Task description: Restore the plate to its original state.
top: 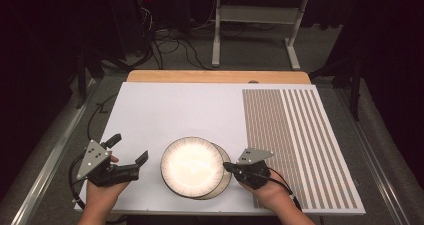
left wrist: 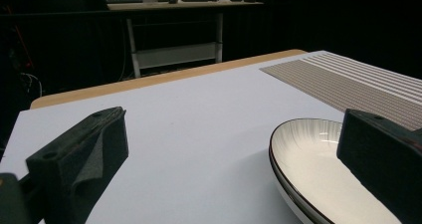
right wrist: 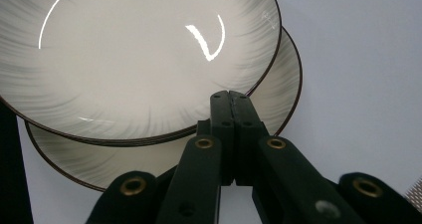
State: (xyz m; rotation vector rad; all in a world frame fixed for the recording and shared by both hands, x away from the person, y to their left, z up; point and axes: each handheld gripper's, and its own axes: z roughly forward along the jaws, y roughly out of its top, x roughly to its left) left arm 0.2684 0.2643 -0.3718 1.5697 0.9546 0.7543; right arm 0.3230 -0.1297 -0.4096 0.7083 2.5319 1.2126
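Observation:
Two cream plates with dark rims lie stacked near the front middle of the white board. The top plate [top: 191, 165] [right wrist: 134, 55] [left wrist: 318, 164] sits shifted left, so the lower plate [top: 226, 179] [right wrist: 286, 89] peeks out on the right. My right gripper [top: 226, 167] [right wrist: 231, 98] is shut with nothing between its jaws. Its tips rest over the lower plate's exposed rim, right at the top plate's edge. My left gripper [top: 128, 148] [left wrist: 234, 134] stands open just left of the plates, with one jaw reaching toward the top plate's near side.
The white board [top: 170, 110] rests on a wooden table [top: 215, 76]. A brown-and-white striped panel [top: 300, 140] [left wrist: 348, 79] covers the board's right side. Cables and a grey desk frame [top: 260, 30] stand on the floor beyond.

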